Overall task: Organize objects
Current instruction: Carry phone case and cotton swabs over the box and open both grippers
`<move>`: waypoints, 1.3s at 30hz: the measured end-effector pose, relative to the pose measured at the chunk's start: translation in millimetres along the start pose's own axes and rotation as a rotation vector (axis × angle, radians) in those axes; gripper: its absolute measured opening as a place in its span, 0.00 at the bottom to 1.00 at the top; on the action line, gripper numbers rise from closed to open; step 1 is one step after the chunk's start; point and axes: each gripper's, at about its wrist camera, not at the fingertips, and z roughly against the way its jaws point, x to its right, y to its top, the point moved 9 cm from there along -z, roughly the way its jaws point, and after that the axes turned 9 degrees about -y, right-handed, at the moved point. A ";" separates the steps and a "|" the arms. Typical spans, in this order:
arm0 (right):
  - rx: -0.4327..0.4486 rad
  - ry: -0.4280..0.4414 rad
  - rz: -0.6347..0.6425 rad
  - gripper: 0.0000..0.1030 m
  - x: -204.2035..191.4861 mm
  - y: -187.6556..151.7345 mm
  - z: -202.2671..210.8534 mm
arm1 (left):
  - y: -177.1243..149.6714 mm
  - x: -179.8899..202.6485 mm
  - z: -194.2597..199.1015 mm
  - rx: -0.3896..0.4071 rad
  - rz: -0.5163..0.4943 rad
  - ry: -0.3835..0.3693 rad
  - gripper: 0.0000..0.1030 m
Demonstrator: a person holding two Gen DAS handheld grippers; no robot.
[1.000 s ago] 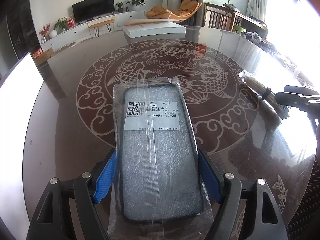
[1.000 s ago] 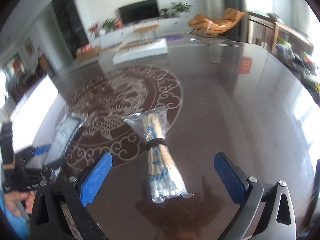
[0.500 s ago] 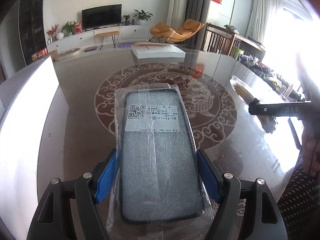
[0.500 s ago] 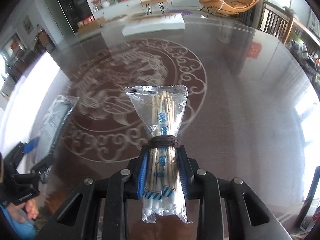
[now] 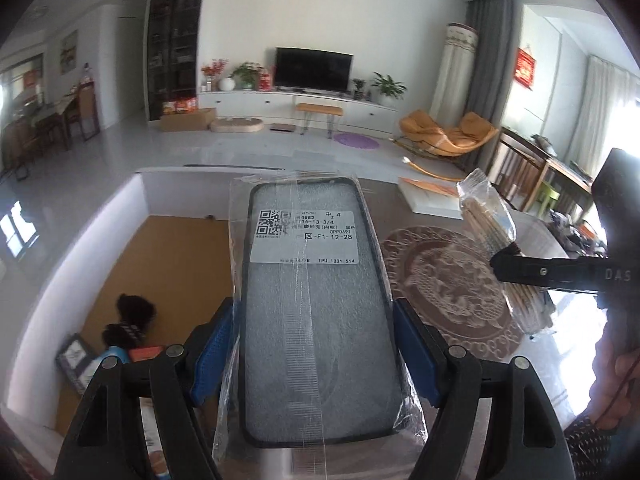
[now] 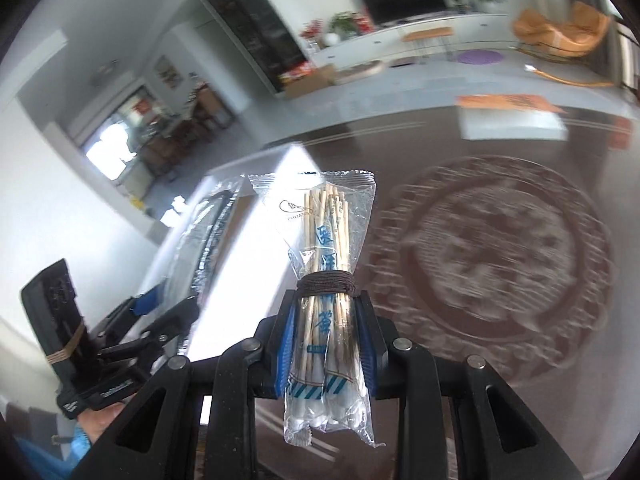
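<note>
Plastic-bagged phone case (image 5: 316, 304), one, clamped in left claw (image 5: 314, 354); right claw (image 6: 325, 350) squeezes one swab bundle (image 6: 326, 304).

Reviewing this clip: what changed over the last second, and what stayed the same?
The right hand-held gripper closed on the swab packet, which lay on the table a second ago, and lifted it. Both grippers rose and swung toward the open white box, now below the phone case. Unchanged: the left hand-held gripper keeps its grip on the bagged phone case.
</note>
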 end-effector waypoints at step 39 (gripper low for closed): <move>-0.138 -0.127 0.370 0.78 -168.1 -30.8 -119.7 | -32.2 -130.2 80.7 -0.048 0.232 0.462 0.97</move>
